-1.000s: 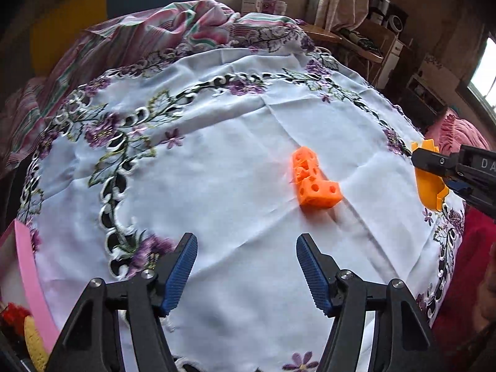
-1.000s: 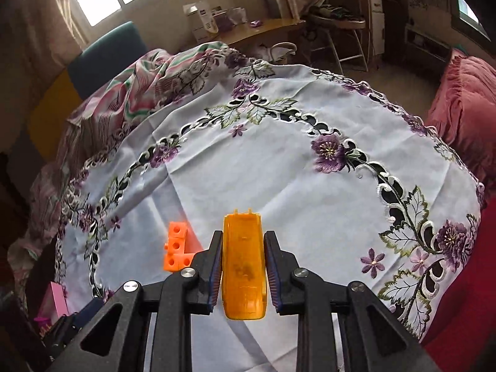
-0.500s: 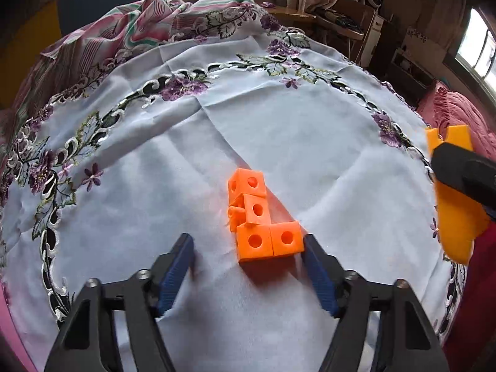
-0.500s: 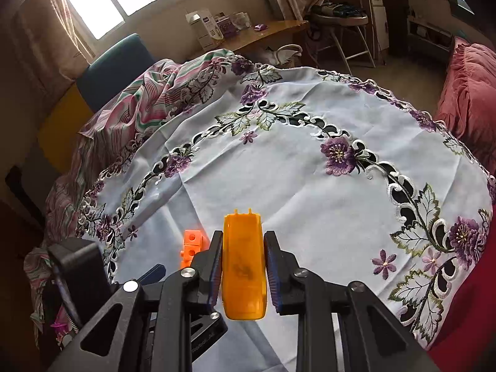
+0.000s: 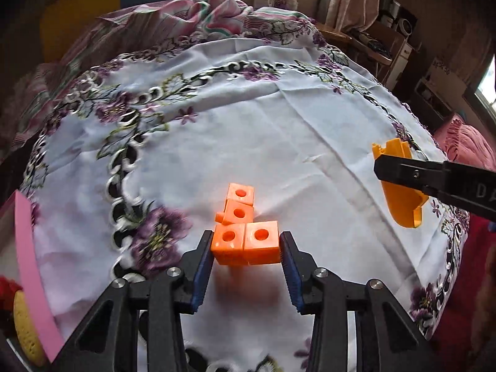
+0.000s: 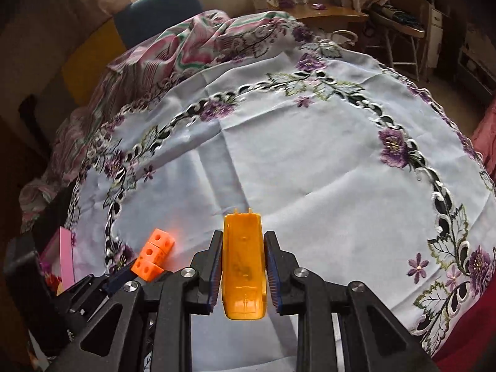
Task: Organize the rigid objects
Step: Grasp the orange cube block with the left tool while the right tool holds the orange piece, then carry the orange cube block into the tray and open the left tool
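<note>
Down at six o'clock in the left wrist view, the left gripper has its blue pads bracketing the near end of the orange block cluster on the embroidered tablecloth. Its jaws have just been closing, and the two front cubes sit squarely between them; the pads look pressed against both flanks, though contact on the right side is hard to call for certain. The cluster's long axis runs away from the claw toward twelve o'clock, a foot of two cubes lying crosswise, so the pinch lands across that short foot. That's the relation that matters: grip line crosswise, stem pointing ahead. Over at three o'clock the right gripper is clamped tight on the amber plastic shell, held clear above the cloth, lengthwise between the pads. From its camera the blocks lie at eight o'clock, so the left hand is plainly the nearer one.
</note>
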Motion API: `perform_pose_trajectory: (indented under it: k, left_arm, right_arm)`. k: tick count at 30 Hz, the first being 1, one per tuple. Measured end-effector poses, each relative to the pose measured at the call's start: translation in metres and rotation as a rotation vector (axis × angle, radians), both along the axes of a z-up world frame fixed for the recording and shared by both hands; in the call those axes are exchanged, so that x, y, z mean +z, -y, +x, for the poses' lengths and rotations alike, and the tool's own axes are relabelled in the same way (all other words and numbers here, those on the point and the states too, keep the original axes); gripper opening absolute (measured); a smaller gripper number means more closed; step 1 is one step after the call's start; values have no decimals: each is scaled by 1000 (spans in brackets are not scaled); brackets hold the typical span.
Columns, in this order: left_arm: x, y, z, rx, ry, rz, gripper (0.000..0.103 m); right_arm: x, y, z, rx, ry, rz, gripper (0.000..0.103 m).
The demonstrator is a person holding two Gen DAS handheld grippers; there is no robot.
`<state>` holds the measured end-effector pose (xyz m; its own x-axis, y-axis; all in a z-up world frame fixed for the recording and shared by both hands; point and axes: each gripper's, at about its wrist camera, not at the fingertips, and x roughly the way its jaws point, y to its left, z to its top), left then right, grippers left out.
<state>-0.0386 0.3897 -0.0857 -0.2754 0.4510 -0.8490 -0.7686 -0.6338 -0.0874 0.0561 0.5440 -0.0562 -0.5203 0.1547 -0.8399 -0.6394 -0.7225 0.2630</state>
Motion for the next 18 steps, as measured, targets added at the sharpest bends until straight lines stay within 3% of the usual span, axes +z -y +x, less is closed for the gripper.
perform_pose_trajectory:
  k: [8,18]
  left_arm:
    - [31,74,7,112,-81,32,40]
    - [55,142,8,216,-119,93,39]
  right_arm:
    - [-16,52,-35,268,120,89,25]
    - [-35,71,-48,349,238,149,25]
